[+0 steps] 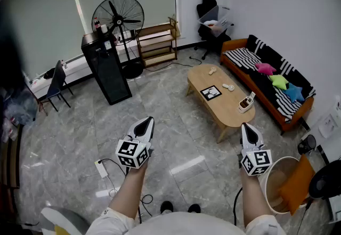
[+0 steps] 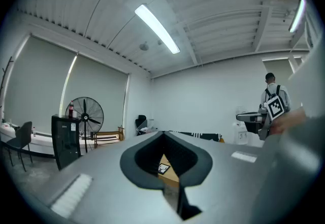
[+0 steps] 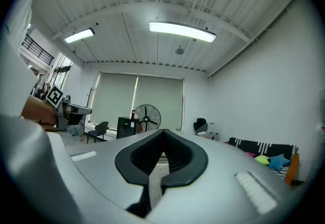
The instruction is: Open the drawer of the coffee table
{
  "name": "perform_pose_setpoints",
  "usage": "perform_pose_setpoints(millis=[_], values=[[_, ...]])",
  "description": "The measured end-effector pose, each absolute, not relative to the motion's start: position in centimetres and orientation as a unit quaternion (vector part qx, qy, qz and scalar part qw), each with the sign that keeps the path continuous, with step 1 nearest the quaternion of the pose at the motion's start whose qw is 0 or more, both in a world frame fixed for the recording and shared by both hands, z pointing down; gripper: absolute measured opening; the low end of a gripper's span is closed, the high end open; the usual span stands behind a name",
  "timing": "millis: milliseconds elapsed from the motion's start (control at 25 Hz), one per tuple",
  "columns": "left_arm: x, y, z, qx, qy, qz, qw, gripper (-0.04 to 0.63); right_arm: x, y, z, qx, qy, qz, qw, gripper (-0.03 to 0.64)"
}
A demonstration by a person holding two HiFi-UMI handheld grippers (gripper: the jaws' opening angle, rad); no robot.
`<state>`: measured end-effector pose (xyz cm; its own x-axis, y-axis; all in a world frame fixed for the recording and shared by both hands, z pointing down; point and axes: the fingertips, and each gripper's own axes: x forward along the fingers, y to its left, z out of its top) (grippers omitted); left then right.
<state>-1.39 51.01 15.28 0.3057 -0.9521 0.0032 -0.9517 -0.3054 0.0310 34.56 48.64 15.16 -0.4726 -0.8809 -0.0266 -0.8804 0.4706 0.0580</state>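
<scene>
While the person stands on the grey tiled floor (image 1: pixel 176 122) well short of the furniture, no pull has begun, so the step in hand reads as the approach. Orange sofa (image 1: pixel 236 44) with striped cushions runs along the right wall. The coffee table (image 1: pixel 228 110) sits just in front of it, long oval wood top with legs showing at the near end, well apart from both grippers. Drawer itself not made out from the head view, and I cannot tell which side carries it. Left gripper (image 1: pixel 148 120) and right gripper (image 1: pixel 247 127) are both held out level, each with jaws together and nothing between them. The left gripper view shows a slice of the wood top and its square marker card (image 1: pixel 211 92) through the gap behind the closed tips, so that gripper points roughly at the table. To do it well: walk in and lower the hands until the side under the surface is in view, and find the drawer front first. Use the nearer gripper (right looks closer), part its jaws before arriving, and come in level and square to the front. Clamp the handle or hook the lip, then pull straight back along the drawer's run, not upward. Risk: loose items on the surface may slide if the table is jerked, namely a white remote-like thing (image 1: pixel 246 103), a pale piece (image 1: pixel 228 87) mid-top and another pale bit (image 1: pixel 212 71) at the far end. The table may also drag on the tile, so the free gripper could steady the top
</scene>
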Motion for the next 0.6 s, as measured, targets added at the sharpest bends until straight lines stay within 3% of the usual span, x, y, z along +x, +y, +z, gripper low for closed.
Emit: perform_pose_setpoints(millis=[600], values=[[-1.38, 51.5, 15.71, 0.808, -0.589, -0.014, 0.017, -0.002, 34.34, 49.02, 14.98, 0.511, -0.858, -0.034, -0.018, 0.003]])
